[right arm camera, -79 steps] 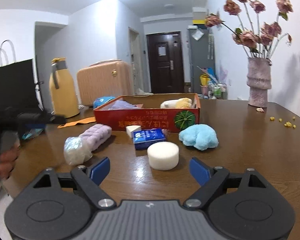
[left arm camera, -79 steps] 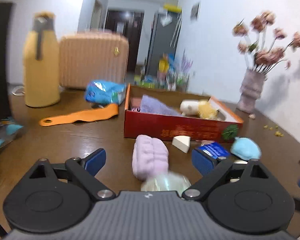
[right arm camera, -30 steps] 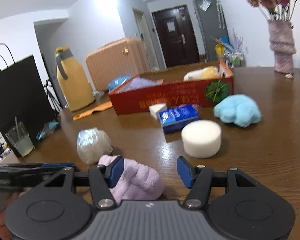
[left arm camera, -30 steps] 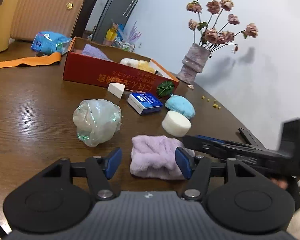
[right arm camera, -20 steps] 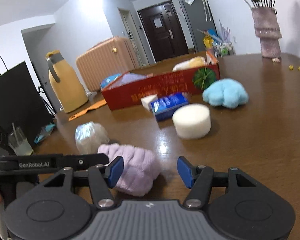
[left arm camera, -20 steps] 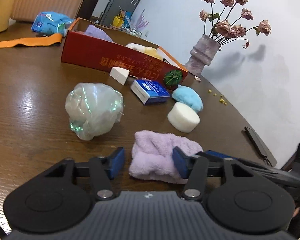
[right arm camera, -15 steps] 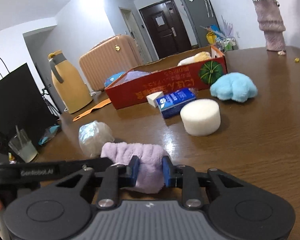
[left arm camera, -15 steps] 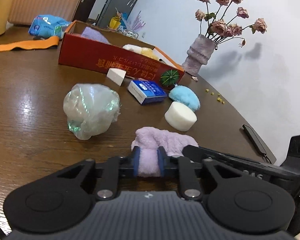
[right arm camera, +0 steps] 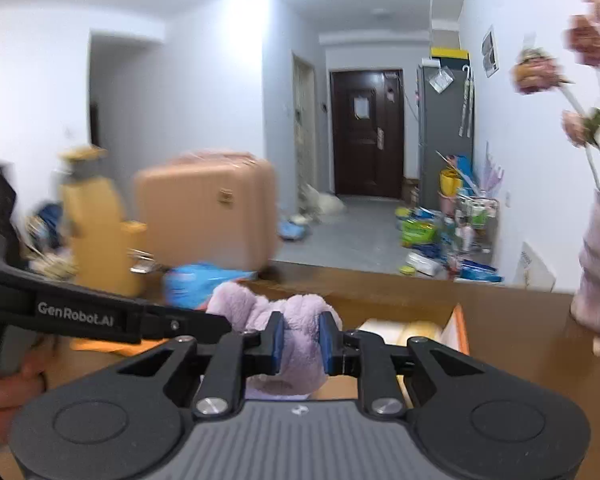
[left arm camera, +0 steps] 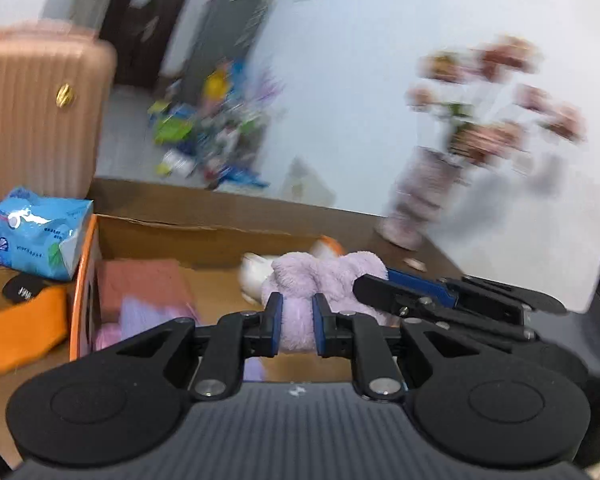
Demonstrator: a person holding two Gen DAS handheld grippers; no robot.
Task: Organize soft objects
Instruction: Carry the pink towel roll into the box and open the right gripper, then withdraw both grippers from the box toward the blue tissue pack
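Both grippers are shut on the same fluffy lilac towel, one at each end, and hold it in the air over the open red cardboard box (left arm camera: 85,280). In the left wrist view my left gripper (left arm camera: 296,320) pinches the lilac towel (left arm camera: 332,276), with the right gripper reaching in from the right. In the right wrist view my right gripper (right arm camera: 300,340) pinches the lilac towel (right arm camera: 256,308), with the left gripper reaching in from the left. The box (right arm camera: 458,332) holds a purple cloth (left arm camera: 148,316), a pink cloth and a white and yellow soft toy (right arm camera: 400,330).
A blue tissue pack (left arm camera: 36,232) and an orange strap (left arm camera: 16,332) lie left of the box. A pink suitcase (right arm camera: 208,208) and a yellow flask (right arm camera: 96,220) stand behind. A vase of dried flowers (left arm camera: 424,196) stands at the right.
Both grippers have lifted the lilac towel off the table and carried it forward over the red box. The view is blurred from motion.
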